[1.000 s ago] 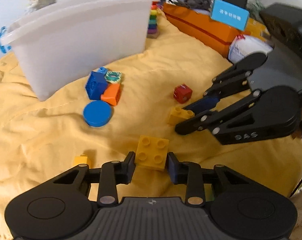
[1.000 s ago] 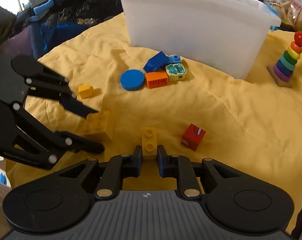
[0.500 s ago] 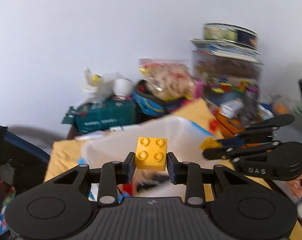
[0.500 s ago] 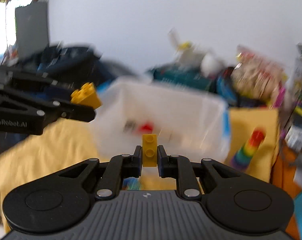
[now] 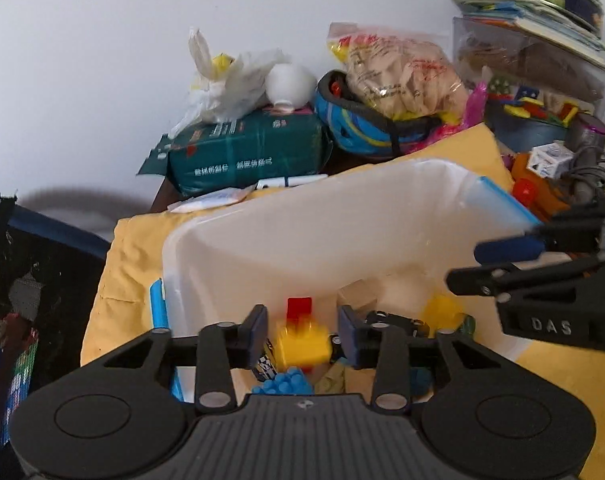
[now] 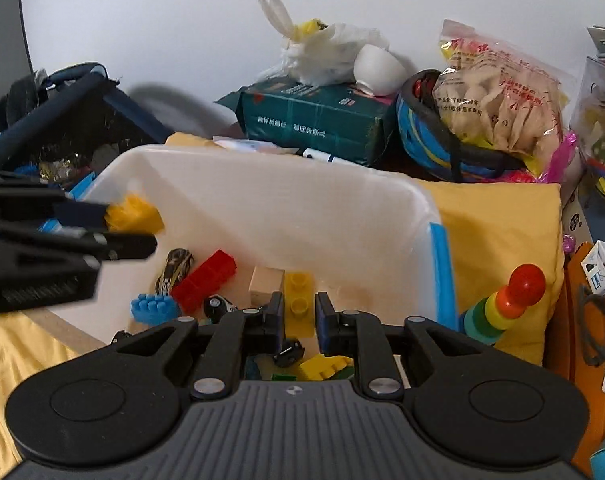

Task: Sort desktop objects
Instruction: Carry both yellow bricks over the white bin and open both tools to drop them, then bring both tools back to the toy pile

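Both grippers hover over the white bin (image 5: 342, 208), and both sets of jaws are opening. My left gripper (image 5: 302, 332) has a blurred yellow square brick (image 5: 302, 344) between its fingers with a gap on each side, so the pads no longer press it. My right gripper (image 6: 299, 316) frames a narrow yellow brick (image 6: 299, 300) with slim gaps either side. From the left wrist view the right gripper (image 5: 466, 266) has nothing between its tips, and a yellow blur (image 5: 442, 312) hangs below them inside the bin.
The bin (image 6: 262, 160) holds a red brick (image 6: 204, 276), a toy car (image 6: 174, 270), a blue bristle block (image 6: 154, 308) and a wooden cube (image 6: 266, 282). A ring-stacking toy (image 6: 502, 308) stands on the yellow cloth (image 6: 502, 220) to the right. Packages and bags crowd the back wall.
Both grippers lifted their yellow bricks off the cloth and carried them over the bin. Since half a second ago both jaws have spread and the bricks have come loose.
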`<action>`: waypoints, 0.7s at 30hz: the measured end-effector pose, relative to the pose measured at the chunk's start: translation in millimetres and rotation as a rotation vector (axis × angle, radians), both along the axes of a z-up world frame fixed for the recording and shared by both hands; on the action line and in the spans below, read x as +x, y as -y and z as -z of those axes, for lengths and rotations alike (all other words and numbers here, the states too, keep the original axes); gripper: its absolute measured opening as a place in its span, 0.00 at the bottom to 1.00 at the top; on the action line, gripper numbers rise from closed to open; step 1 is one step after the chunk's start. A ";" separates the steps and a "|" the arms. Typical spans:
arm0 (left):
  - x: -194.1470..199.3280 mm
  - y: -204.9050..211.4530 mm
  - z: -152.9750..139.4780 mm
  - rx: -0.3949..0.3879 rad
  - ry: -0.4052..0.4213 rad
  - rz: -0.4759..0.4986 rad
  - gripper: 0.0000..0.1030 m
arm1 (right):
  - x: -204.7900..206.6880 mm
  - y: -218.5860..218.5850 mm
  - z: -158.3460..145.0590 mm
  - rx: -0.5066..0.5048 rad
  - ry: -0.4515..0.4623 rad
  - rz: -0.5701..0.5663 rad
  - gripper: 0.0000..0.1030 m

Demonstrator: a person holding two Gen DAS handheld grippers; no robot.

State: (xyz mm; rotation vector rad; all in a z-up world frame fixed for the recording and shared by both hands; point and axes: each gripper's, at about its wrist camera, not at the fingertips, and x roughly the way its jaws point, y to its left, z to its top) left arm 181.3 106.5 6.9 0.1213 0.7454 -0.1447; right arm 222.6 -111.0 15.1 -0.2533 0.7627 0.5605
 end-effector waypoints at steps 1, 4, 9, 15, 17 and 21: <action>-6.5 -0.3 -4.8 -0.008 0.022 0.007 0.52 | -3.2 1.2 -2.3 0.005 0.010 -0.002 0.36; -21.1 -1.1 -20.5 -0.017 0.069 0.010 0.55 | -14.2 6.5 -15.1 0.029 0.051 -0.014 0.35; -75.1 -11.3 -40.8 -0.072 0.169 0.009 0.70 | -40.4 24.0 -42.7 0.122 0.134 -0.033 0.35; -129.3 -14.8 12.0 -0.128 0.035 0.016 0.70 | -82.8 57.0 -21.5 0.156 0.096 -0.074 0.36; -142.9 -9.9 41.2 -0.114 -0.054 0.020 0.70 | -96.3 63.1 6.2 0.111 0.039 -0.078 0.36; -170.7 1.4 77.3 -0.098 -0.166 0.065 0.69 | -116.0 75.4 61.8 0.053 -0.115 -0.046 0.30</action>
